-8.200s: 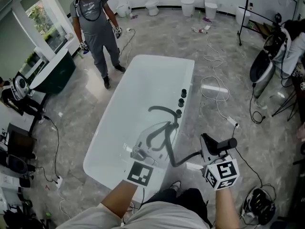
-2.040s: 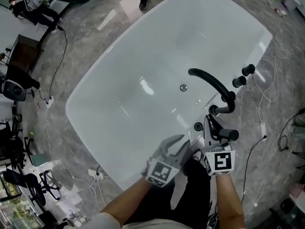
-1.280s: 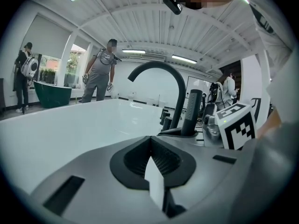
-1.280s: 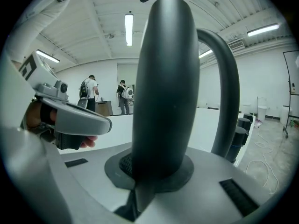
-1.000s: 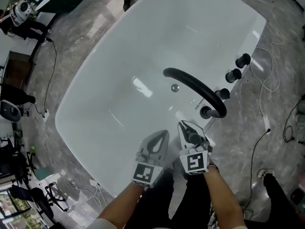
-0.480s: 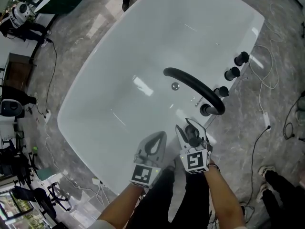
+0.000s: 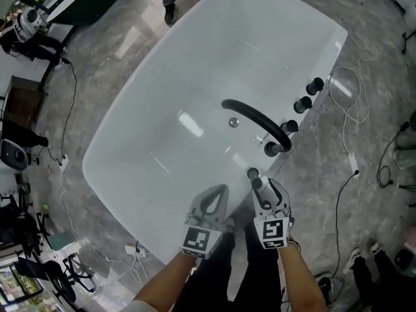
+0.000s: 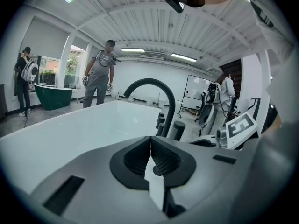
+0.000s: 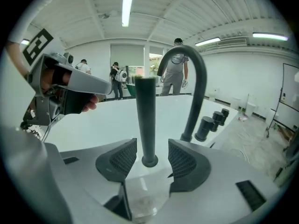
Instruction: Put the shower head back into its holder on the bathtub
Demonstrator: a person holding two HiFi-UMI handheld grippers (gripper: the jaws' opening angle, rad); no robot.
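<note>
Looks basically done: shower head stands upright on bathtub rim. R gripper opening, pads off it. L gripper closed, empty. Left: withdraw.

You work under bright, even light from ceiling strip lamps, with daylight added through a window. The white bathtub carries small glare patches near its middle, and the glossy floor beyond its far edge reflects light too. Shadows are soft and faint. Both gripper views bend straight lines strongly and fall to black at their corners. The nearest surfaces there look slightly soft.
</note>
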